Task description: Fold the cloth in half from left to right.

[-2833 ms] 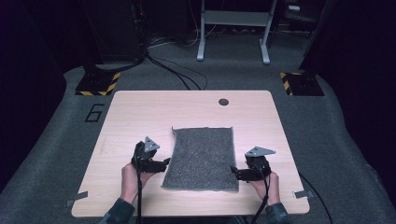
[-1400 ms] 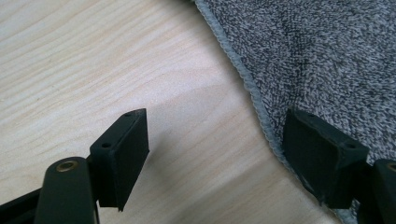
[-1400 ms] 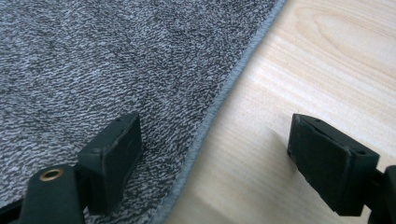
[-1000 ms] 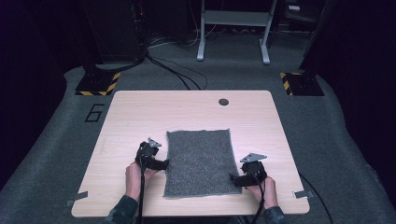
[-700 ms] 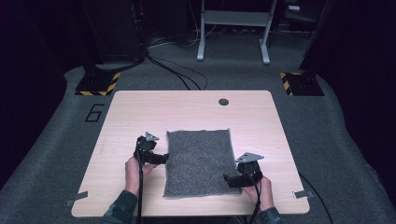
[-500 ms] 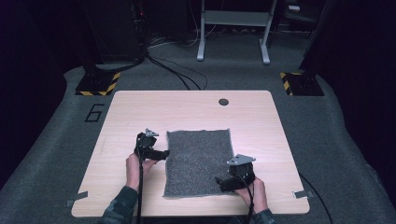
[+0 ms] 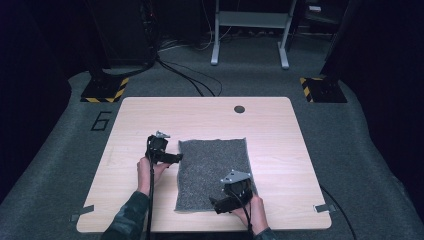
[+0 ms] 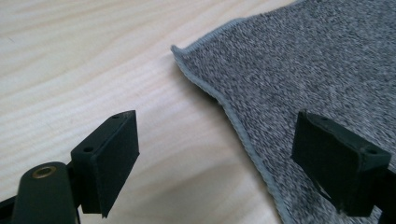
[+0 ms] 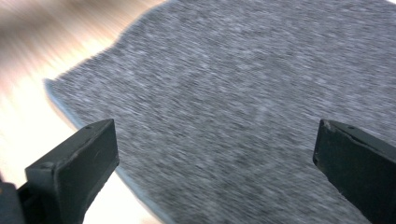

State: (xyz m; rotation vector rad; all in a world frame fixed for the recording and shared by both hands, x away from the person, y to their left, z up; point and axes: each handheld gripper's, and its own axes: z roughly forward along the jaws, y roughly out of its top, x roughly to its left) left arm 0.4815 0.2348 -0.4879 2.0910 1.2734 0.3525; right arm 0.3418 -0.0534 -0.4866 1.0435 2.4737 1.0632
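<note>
1. Right gripper (image 7: 220,204) sits lowest in the high view, near the bottom centre. Against the earlier high views it has swung inward from the cloth's right edge and now hangs over the near part of the grey cloth (image 7: 214,172), nose pointing toward the lower left of the frame. In the right gripper view its jaws stand wide apart with nothing between them, cloth (image 9: 243,107) blurred beneath, so I read it as released and moving.

2. Left gripper (image 7: 172,158) is a little higher, at the cloth's left edge. It has crept up along that edge toward the far left corner. In the left gripper view its jaws are spread, one over bare wood, one over fabric, straddling the hemmed edge (image 8: 243,126); it grips nothing.

3. Grey cloth lies flat on the table (image 7: 150,115), centre-right of the lower half, its far left corner slightly curled.

4. My judgement: both grippers have let go and are repositioning for new pinch points, likely to start a fold; no fold is made yet.

5. Farther up, a dark round grommet (image 7: 239,109) sits in the tabletop.
</note>
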